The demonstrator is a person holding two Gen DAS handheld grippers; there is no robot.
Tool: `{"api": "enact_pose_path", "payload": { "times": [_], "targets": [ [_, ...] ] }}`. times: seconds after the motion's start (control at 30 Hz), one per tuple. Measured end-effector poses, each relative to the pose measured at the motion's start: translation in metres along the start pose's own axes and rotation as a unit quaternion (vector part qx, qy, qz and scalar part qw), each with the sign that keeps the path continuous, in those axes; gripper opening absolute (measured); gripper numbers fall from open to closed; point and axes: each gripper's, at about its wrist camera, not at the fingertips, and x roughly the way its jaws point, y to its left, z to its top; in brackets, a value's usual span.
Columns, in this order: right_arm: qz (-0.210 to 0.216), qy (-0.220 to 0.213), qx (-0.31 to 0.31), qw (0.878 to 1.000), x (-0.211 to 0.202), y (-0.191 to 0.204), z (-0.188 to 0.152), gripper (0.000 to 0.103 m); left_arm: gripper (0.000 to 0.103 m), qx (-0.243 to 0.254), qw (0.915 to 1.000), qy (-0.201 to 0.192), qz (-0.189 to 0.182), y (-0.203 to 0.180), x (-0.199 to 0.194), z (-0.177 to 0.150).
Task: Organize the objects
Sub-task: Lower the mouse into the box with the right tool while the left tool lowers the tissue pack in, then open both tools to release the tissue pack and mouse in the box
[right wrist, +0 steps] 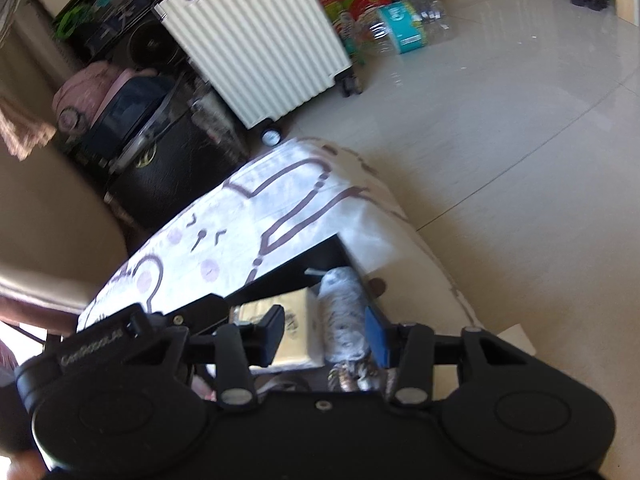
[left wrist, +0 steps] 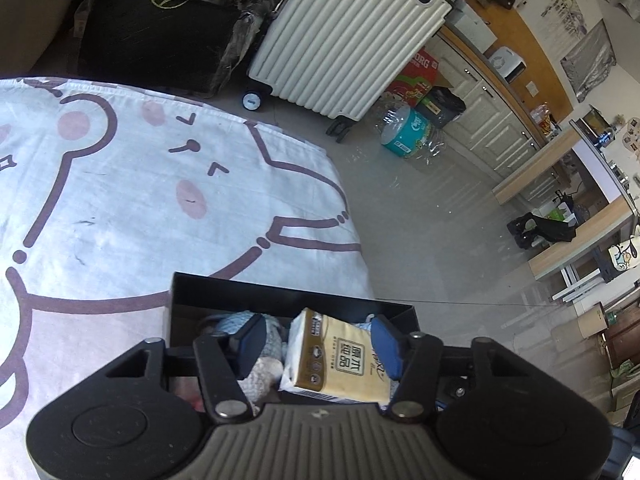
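The left gripper (left wrist: pixel 316 344) pinches a soft, light yellow paper tissue pack (left wrist: pixel 334 356) across its sides, inside the black cardboard box (left wrist: pixel 280 292) at six o'clock. The right gripper (right wrist: pixel 326 334) straddles a rolled grey cloth (right wrist: pixel 344 312); contact unclear.

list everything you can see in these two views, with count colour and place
black box: 1, black, on the bed sheet, open top
tissue pack: 1, tan and white, in the box, between the left gripper's fingers
knit roll: 1, pale blue-white, in the box beside the tissue pack
bed sheet: 1, white with brown cartoon lines, under the box
suitcase: 1, cream ribbed, upright on the floor beyond the bed
bottle pack: 1, clear with teal label, on the floor by the suitcase
left gripper: 1, black, blue pads, around the tissue pack
right gripper: 1, black, blue pad, over the box
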Motion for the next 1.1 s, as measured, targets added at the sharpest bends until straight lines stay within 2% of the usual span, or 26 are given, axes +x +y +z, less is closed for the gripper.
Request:
{"api": "enact_pose_path", "payload": {
  "times": [0.07,0.17,0.23,0.33,0.47,0.53,0.6,0.83,0.97,1.1],
  "targets": [
    [-0.009,-0.003,-0.013,1.000,0.001,0.007,-0.002,0.035,0.051,-0.017,0.9998,0.005,-0.005,0.006,0.001,0.001],
    [0.007,-0.022,-0.030,0.999,-0.004,0.016,-0.001,0.033,0.049,-0.060,0.9974,0.015,-0.036,0.017,0.004,0.000],
    [0.028,-0.016,-0.030,0.999,-0.002,0.019,0.000,0.030,0.049,-0.083,0.9948,0.022,-0.054,0.021,0.008,-0.001],
    [0.038,0.001,-0.045,0.998,0.005,0.027,-0.003,0.026,0.049,-0.094,0.9927,0.034,-0.068,0.022,0.015,-0.003],
    [0.036,0.022,-0.067,0.997,0.015,0.037,-0.008,0.023,0.048,-0.092,0.9935,0.041,-0.055,0.024,0.022,-0.005],
    [0.033,0.029,-0.081,0.996,0.020,0.042,-0.011,0.022,0.037,-0.095,0.9938,0.040,-0.042,0.027,0.023,-0.005],
    [0.028,0.031,-0.097,0.994,0.024,0.046,-0.013,0.022,0.030,-0.093,0.9943,0.039,-0.033,0.029,0.024,-0.004],
    [-0.007,0.032,-0.160,0.987,0.042,0.060,-0.022,0.018,0.020,-0.083,0.9956,0.040,-0.017,0.032,0.023,-0.003],
    [-0.020,0.049,-0.167,0.984,0.048,0.058,-0.024,0.017,0.020,-0.070,0.9968,0.039,-0.008,0.029,0.019,-0.002],
    [-0.037,0.055,-0.161,0.985,0.048,0.051,-0.027,0.020,0.030,-0.063,0.9974,0.034,-0.012,0.027,0.010,0.001]
  ]
}}
